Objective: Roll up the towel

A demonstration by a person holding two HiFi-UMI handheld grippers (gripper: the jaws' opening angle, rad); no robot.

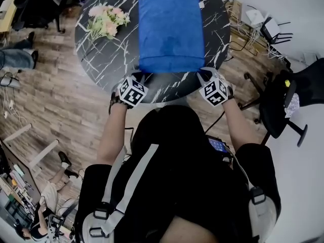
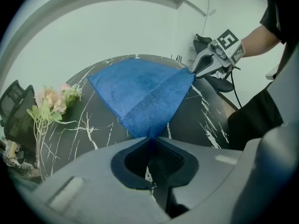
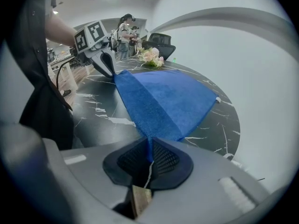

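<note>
Floor and surface: wood-plank floor (image 1: 55, 100) around a round black table (image 1: 101, 59), glossy, veined white like marble
Person: stands at the near rim, both bare forearms reaching forward and down from short black sleeves
Left gripper (image 2: 150, 141): clenched on the near left corner of the towel (image 1: 171, 32); its own view shows dark ribbed pads pinched together with blue cloth running into the seam
Right gripper (image 3: 150, 146): clamped the same way on the near right corner, cloth caught between its pads
Towel detail: blue terry with a soft nap and stitched hem, a folded rectangle lying mid-table, its near edge stretched between the two grippers
Head view only: both marker cubes level at the towel's near edge; a black chair (image 1: 283, 100) off to the right
Gripper views only: each shows the other gripper biting the opposite corner
Flowers (image 1: 105, 20): pale pink and cream spray with green stems, lying on the table left of the towel, apart from it
Far end: right gripper view alone shows people (image 3: 125, 29) standing beyond the table
</note>
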